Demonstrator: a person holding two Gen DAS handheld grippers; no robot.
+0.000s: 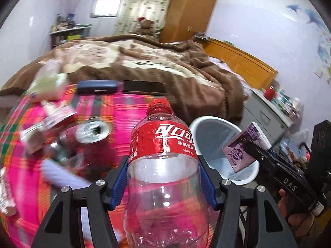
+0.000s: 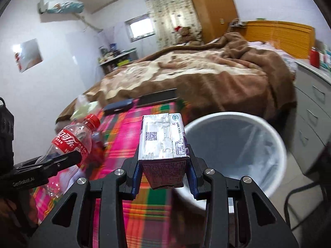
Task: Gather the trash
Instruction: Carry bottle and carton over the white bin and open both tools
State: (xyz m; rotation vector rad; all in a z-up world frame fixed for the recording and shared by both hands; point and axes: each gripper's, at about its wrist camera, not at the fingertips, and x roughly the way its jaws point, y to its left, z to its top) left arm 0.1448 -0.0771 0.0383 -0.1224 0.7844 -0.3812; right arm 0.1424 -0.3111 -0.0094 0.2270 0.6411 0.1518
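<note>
Risks: the left gripper [image 1: 163, 177] has its blue-padded fingers [image 1: 121, 183] clamped on the lower body of a clear, empty plastic cola bottle with red cap and red label [image 1: 162, 144]; thin slick walls may buckle and slide out before it clears the rim. The right gripper [image 2: 164, 177] has fingers clamped on the base of a small purple-and-silver drink carton [image 2: 162, 142], held by one end, so a tilt could drop it short of the white round waste bin with clear liner [image 2: 266, 144]. Bin: beside the surface, near both loads. Surface: pink, orange and green plaid cloth [image 1: 124, 111] carrying an opened red drink can [image 1: 93, 134], further cartons and wrappers, blurred. Room: bed with brown blanket [image 2: 196, 76], orange wooden wardrobe, grey drawer unit.
</note>
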